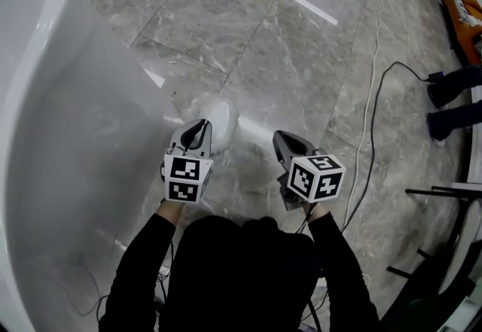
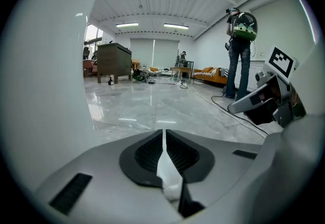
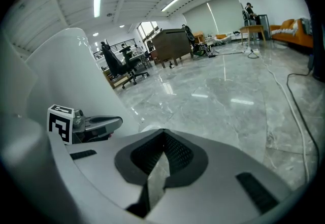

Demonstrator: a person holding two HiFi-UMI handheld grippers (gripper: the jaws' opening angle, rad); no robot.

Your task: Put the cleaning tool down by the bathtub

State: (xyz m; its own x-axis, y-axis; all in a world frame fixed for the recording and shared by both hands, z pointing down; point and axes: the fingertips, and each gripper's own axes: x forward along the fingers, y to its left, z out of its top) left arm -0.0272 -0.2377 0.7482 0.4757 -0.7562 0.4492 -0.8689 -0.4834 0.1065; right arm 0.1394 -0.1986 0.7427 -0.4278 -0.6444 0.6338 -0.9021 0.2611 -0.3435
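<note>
White, soft-edged lump = the cleaning tool [image 1: 223, 117], lying on the grey marble floor [image 1: 301, 59] just beside the bathtub [image 1: 60, 97], at the foot of its outer wall. What sort of tool: too blurred to tell.

Left gripper [image 1: 201, 127] hangs close to the tub wall with its tips at the tool's near edge; touching or just apart, cannot tell. Its jaws are drawn together with nothing pinched between them, so the tool looks let go. Right gripper [image 1: 288, 142] is further out from the tub, jaws likewise closed and empty.

Judgement: the placing looks as good as done; what is left is a clean withdrawal.
- Lift the left gripper up and back from the tub, not sideways, so the closed tips don't nudge the tool along the slick floor
- Hold the right gripper out from the tub
- Cable [image 1: 369, 120] runs well out from the tub, no concern
</note>
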